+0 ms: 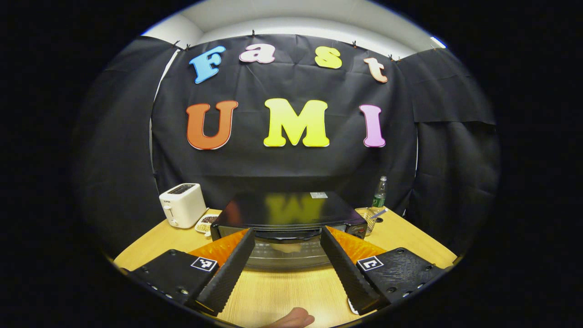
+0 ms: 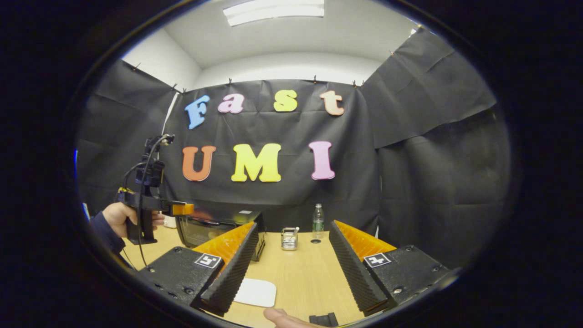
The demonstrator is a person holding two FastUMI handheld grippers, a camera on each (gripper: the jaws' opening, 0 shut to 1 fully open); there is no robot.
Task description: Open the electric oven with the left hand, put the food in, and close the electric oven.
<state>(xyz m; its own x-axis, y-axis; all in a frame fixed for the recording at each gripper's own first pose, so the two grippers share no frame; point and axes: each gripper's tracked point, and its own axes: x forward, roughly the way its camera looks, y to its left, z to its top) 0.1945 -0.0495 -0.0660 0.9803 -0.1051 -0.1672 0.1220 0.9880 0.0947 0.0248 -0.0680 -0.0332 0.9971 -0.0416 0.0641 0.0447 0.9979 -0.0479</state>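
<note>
Left tongs (image 1: 288,269) spread, level before the oven (image 1: 288,217); right tongs (image 2: 290,269) spread.

Black cloth (image 2: 410,150) drapes the booth walls; a ceiling light (image 2: 273,11) glows above the wooden table (image 2: 309,273).

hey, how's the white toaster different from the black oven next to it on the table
The toaster is white and tall; the oven is black, low and much wider. The toaster has its slots on top, while the oven has a glass door on its front, shut. The oven sits straight ahead of the open left gripper, the toaster off to the side. Both stand on the wooden table.
</note>
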